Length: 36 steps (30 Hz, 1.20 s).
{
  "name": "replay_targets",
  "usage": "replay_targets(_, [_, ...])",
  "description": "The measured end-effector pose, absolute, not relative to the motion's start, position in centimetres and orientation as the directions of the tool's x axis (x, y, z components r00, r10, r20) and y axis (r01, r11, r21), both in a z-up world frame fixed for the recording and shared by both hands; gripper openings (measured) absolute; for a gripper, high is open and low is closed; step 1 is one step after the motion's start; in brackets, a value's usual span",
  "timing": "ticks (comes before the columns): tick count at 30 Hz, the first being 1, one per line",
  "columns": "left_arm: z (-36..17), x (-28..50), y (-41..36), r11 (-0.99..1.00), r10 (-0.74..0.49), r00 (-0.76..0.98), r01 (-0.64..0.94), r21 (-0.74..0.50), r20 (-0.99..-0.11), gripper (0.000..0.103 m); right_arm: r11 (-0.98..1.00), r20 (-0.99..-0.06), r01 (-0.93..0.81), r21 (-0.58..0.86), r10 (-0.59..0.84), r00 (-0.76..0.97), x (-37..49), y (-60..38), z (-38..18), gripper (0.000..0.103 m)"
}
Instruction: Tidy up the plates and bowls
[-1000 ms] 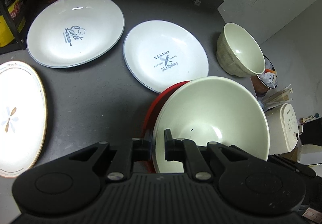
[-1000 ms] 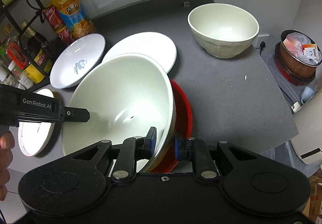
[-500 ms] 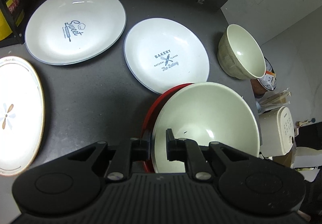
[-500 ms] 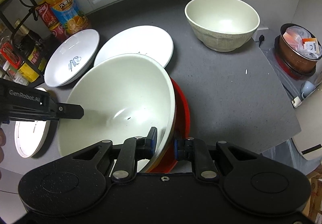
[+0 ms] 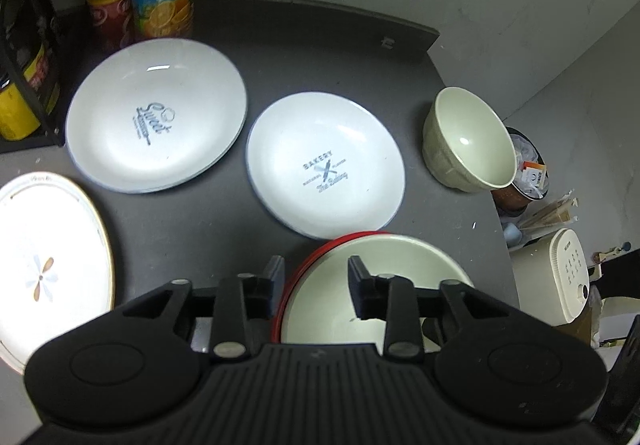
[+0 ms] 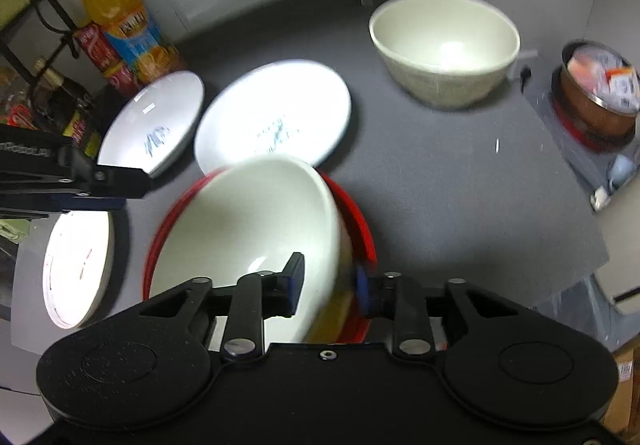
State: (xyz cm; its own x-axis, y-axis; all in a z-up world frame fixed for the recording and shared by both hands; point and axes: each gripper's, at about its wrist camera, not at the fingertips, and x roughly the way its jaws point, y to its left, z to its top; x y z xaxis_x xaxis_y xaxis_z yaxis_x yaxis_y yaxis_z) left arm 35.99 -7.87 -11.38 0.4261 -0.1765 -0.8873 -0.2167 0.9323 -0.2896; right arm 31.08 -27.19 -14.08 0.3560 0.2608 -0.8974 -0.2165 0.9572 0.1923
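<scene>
While the cream bowl sat nested in the red bowl at the near edge of the grey bench, at 6 o'clock in both wrist views, both claws stood released around its rim. The left claw had its jaws spread wide, one either side of the stacked rims at the bowl's 9 o'clock side, gripping nothing; the right claw was likewise parted across the rim at the bowl's 5 o'clock side, with motion blur there, so contact could not be told. By the look of it, the stacking step for these 2 bowls was done and the letting-go was in hand. Another cream bowl stood alone at 2 o'clock, well apart, while 2 printed plates lay at 11 and 12 o'clock and an oval plate at 9 o'clock. Next would likely be backing both claws clear of the rims, then fetching the lone bowl for the stack.
</scene>
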Motion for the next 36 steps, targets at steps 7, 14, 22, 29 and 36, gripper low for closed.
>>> replay_targets(7, [-10.8, 37.3, -9.4, 0.943, -0.171, 0.444, -0.184, -0.276, -0.879, 0.049, 0.951, -0.868, -0.19, 0.244, 0.302, 0.395, 31.5, -29.1, -12.4, 0.04])
replay_targets(14, [-10.8, 39.6, -12.1, 0.951, -0.196, 0.448, -0.13, -0.28, -0.872, 0.054, 0.959, -0.846, -0.142, 0.247, 0.285, 0.452, 32.6, -31.6, -11.4, 0.043])
replay_targets(22, [-11.5, 42.7, -15.3, 0.955, -0.233, 0.43, -0.068, -0.289, -0.872, 0.054, 0.971, -0.837, -0.063, 0.233, 0.233, 0.495, 34.5, -34.8, -11.6, 0.049])
replay_targets(29, [-12.7, 45.9, -17.2, 0.955, -0.244, 0.41, -0.056, -0.292, -0.879, 0.054, 0.973, -0.834, -0.015, 0.229, 0.204, 0.512, 36.9, -37.2, -12.4, 0.053])
replay_targets(36, [-14.5, 49.3, -18.5, 0.956, -0.242, 0.375, -0.064, -0.286, -0.895, 0.054, 0.972, -0.84, 0.019, 0.232, 0.191, 0.507, 40.0, -38.9, -13.9, 0.054])
